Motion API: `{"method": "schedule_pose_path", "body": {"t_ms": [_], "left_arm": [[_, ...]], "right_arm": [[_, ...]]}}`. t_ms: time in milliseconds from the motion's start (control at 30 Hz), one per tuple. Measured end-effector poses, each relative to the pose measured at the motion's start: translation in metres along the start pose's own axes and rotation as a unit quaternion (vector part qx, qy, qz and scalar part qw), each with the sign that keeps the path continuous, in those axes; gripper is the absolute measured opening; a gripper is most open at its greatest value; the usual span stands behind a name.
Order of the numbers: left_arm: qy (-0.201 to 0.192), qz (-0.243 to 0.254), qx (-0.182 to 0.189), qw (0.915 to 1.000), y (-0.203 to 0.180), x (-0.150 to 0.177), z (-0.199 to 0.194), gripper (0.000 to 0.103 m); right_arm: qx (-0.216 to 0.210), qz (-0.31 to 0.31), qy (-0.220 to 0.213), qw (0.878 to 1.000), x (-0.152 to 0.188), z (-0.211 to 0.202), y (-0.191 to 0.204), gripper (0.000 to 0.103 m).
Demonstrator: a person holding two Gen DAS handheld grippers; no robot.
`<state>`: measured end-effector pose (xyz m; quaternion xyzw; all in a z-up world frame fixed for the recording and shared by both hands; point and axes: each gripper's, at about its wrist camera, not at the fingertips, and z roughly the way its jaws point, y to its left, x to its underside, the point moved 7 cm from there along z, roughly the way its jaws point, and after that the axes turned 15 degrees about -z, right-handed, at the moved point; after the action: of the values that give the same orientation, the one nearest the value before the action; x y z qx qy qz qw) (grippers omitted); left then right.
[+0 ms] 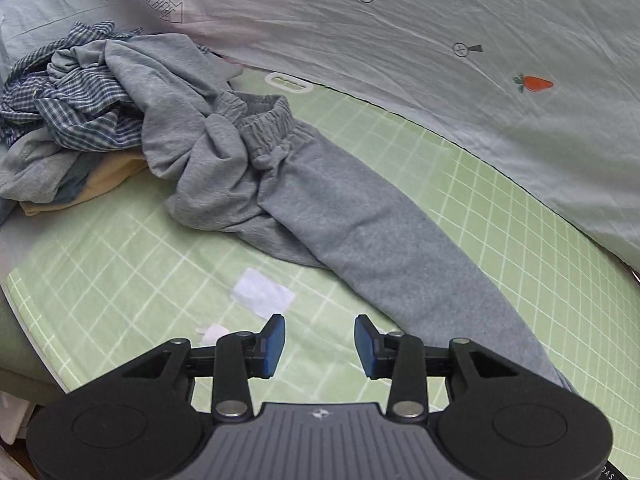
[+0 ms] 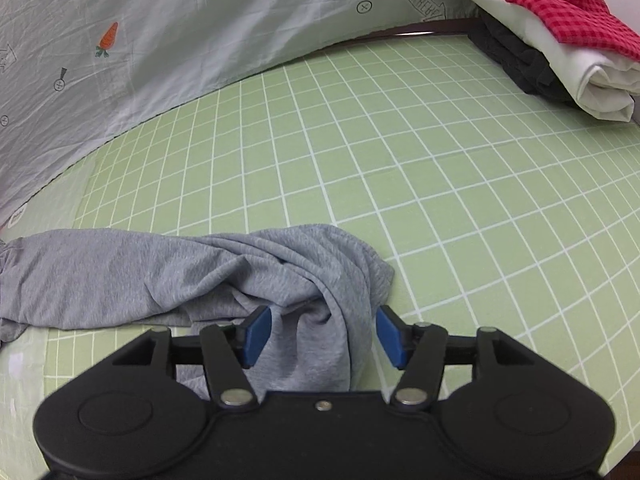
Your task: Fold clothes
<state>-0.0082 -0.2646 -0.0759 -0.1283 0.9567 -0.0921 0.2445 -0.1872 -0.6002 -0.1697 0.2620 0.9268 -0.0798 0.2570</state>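
Green grid mat (image 2: 440,168), grey pants (image 1: 360,240) lying stretched across it.
L gripper (image 1: 320,346) hanging w/ jaws apart over bare mat; R gripper (image 2: 324,334) gaping, pants end (image 2: 320,336) sitting loose btwn pads.

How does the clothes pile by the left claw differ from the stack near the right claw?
The left pile is a crumpled, unsorted heap of blue checked and grey garments; the right stack is neatly folded. The left pile runs into the grey sweatpants, while the right stack sits apart, red checked cloth on top of white and dark pieces. Both rest on the green grid mat.
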Motion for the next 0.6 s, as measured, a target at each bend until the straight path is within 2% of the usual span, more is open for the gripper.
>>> {"method": "schedule_pose_path", "body": {"t_ms": [167,233,300,433,467,533,600], "left_arm": [[0.008,-0.007,-0.024,0.9996,0.021,-0.027,0.027,0.044],[0.008,-0.008,-0.036,0.9993,0.027,-0.038,0.042,0.049],[0.01,-0.011,-0.048,0.9987,0.031,-0.049,0.058,0.049],[0.011,-0.021,-0.067,0.9975,0.042,-0.074,0.091,0.05],[0.01,-0.023,-0.071,0.9972,0.045,-0.08,0.099,0.051],[0.005,-0.023,-0.083,0.9963,0.048,-0.092,0.114,0.056],[0.004,-0.018,-0.096,0.9952,0.049,-0.102,0.129,0.058]], "right_arm": [[0.019,-0.019,0.033,0.999,-0.001,0.02,0.016,0.07],[0.027,-0.047,0.043,0.998,-0.004,0.029,0.027,0.071],[0.035,-0.071,0.051,0.996,-0.007,0.036,0.035,0.071],[0.034,-0.065,0.048,0.996,-0.018,0.042,0.034,0.051],[0.035,-0.063,0.046,0.996,-0.022,0.043,0.031,0.049],[0.038,-0.062,0.043,0.996,-0.029,0.046,0.025,0.038],[0.045,-0.068,0.041,0.996,-0.036,0.049,0.019,0.036]]}}
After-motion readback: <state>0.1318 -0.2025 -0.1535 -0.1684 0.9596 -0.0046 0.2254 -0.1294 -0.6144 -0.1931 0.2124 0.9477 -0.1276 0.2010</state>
